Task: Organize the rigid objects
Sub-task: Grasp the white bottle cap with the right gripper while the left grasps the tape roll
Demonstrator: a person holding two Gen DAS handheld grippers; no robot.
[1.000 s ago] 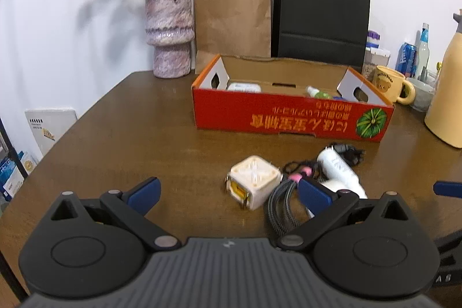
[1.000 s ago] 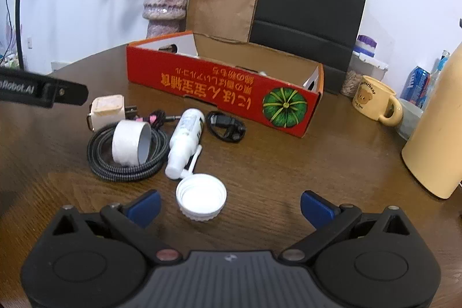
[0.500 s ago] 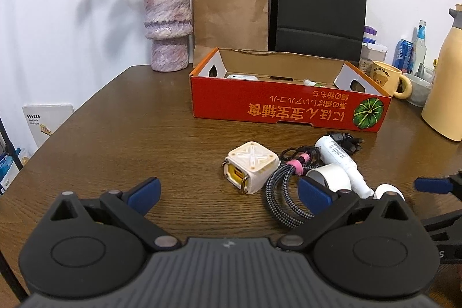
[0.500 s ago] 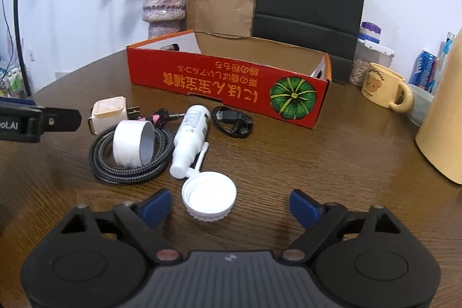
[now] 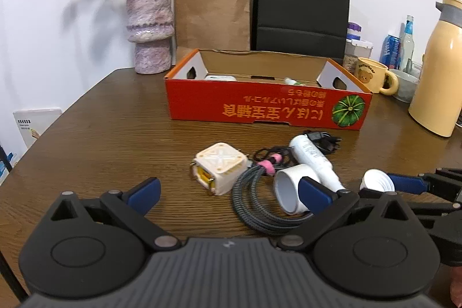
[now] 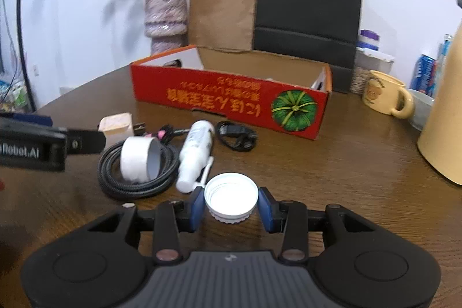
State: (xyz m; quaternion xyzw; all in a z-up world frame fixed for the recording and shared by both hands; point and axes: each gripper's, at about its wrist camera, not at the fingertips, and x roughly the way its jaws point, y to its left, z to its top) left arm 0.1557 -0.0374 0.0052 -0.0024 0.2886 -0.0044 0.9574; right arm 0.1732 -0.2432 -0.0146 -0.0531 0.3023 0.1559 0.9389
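A white screw cap [image 6: 231, 197] lies open side up on the wooden table [image 6: 332, 178]. My right gripper [image 6: 231, 207] has its jaws closing on it, and both blue pads touch its rim. In the left wrist view the cap [image 5: 375, 179] shows at the right with a blue finger [image 5: 407, 184] against it. My left gripper [image 5: 228, 189] hangs open over the table with nothing between its fingers. Ahead of it lie a cream charger cube [image 5: 219, 169], a braided cable coil [image 5: 251, 201], a white tape roll [image 5: 288, 189] and a white spray bottle [image 5: 311, 155]. Behind them stands the red cardboard box [image 5: 260, 106].
A small black cable [image 6: 236, 134] lies near the box front. A purple vase [image 5: 150, 28], a brown paper bag [image 5: 213, 13] and a black bag [image 5: 300, 10] line the back wall. A yellow mug [image 5: 372, 74] and a cream thermos [image 5: 439, 68] stand at the right.
The right gripper's jaws have come in from wide open until their pads meet the white cap. The left gripper has stayed open and barely shifted.
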